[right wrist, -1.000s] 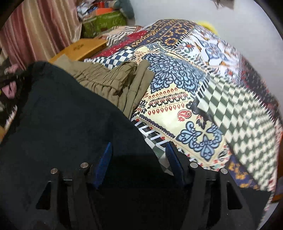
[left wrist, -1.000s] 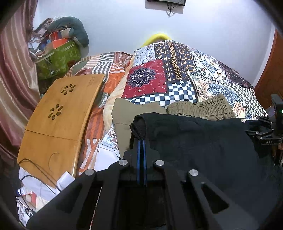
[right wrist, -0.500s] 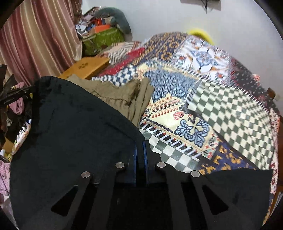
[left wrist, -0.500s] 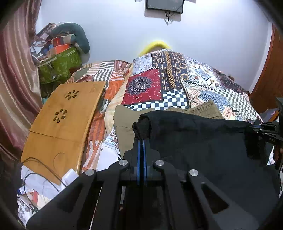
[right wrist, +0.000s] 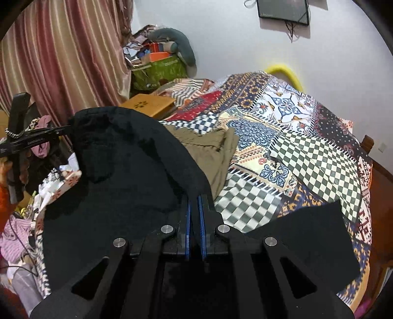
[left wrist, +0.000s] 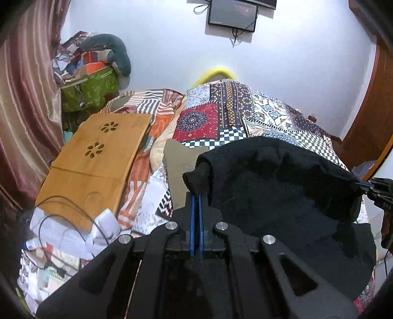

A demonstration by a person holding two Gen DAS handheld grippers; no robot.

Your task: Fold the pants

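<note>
Patchwork-quilted bed (right wrist: pixel 307 157) against a pale wall, striped curtain (right wrist: pixel 61 61) to one side, dark screen (left wrist: pixel 232 16) mounted high. Held up over the near end of the bed: black pants (left wrist: pixel 275 186), one edge stretched roughly level between the two grippers, long axis running left to right, cloth hanging down from that edge. Left gripper (left wrist: pixel 196 196) pinched tight on a bunched black corner that pokes out just past its blue pads; right gripper (right wrist: pixel 195 200) likewise clamped on the opposite end of the same edge, fabric draping away to its left. Seen at the far right of the left wrist view: the right gripper's tip at the pants' end. Under and behind the black cloth, flat on the quilt: olive-green pants (right wrist: pixel 211 152), partly covered. Beside the bed: wooden lap desk (left wrist: pixel 98 159) with flower cut-outs. Farther back by the curtain: green bag (left wrist: pixel 89 90) stuffed with boxes and papers, grey neck pillow (left wrist: pixel 113 49) resting on top.
</note>
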